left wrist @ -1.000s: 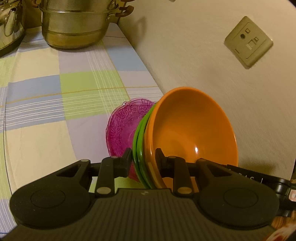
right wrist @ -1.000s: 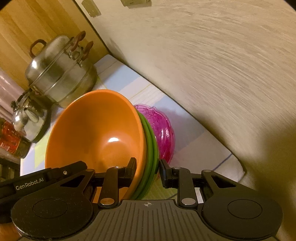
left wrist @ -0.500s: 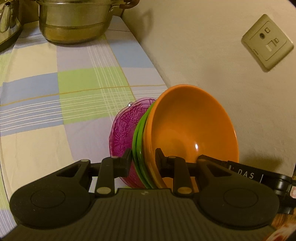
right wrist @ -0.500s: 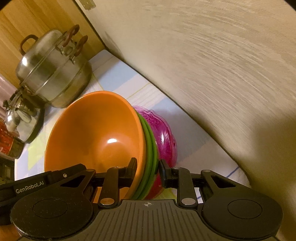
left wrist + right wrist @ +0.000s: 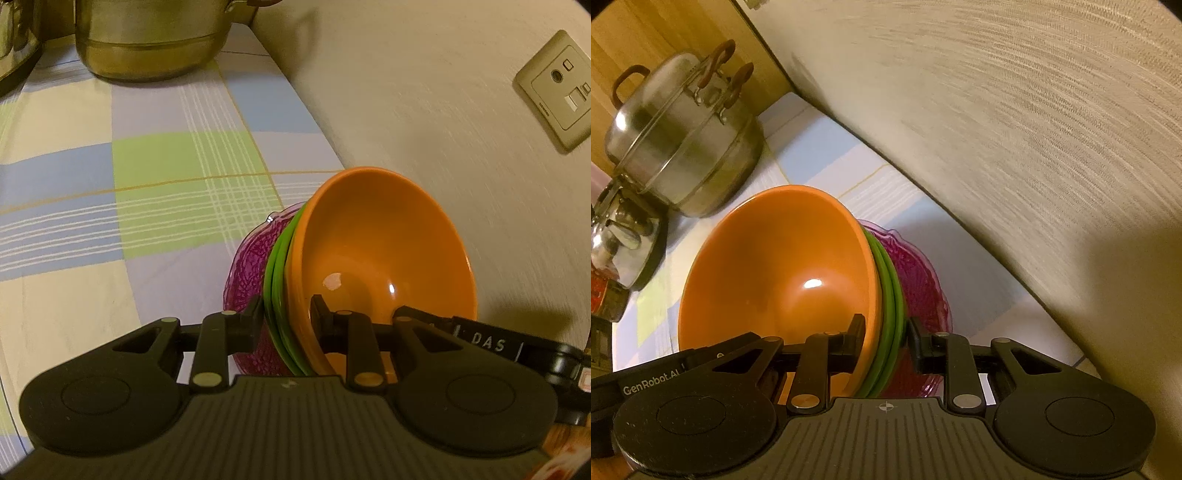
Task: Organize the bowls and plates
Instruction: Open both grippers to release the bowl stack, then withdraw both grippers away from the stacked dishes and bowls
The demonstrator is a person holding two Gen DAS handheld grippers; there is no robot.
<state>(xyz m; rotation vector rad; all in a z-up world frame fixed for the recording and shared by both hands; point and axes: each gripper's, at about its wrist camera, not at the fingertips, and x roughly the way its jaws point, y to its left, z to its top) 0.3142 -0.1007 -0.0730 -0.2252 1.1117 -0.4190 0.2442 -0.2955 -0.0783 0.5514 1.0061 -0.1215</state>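
Gripping the same nested stack from opposite sides, my two grippers hold it tilted on edge above the checked tablecloth [image 5: 155,192]. The left gripper [image 5: 286,314] is clenched across the rims: one finger presses the outer side of the purple plate [image 5: 251,262], the other sits inside the orange bowl [image 5: 376,251], with two green plates [image 5: 277,266] sandwiched between. Through the right wrist camera I see the right gripper [image 5: 884,328] clamped likewise, its left finger inside the orange bowl [image 5: 775,266] and its right finger against the back of the stack, where the green plates [image 5: 890,295] meet the purple plate [image 5: 923,284].

Taking the stack as my landmark: the wall [image 5: 424,110] stands just beside it, on the orange bowl's side in the left view and behind the purple plate in the right view. A wall socket [image 5: 557,88] sits above and beyond the stack. The steel steamer pot [image 5: 683,133] stands well apart from it, farther along the cloth, and a shiny kettle [image 5: 620,240] sits just beside that pot. Whether the purple plate's lower edge touches the cloth I cannot tell.
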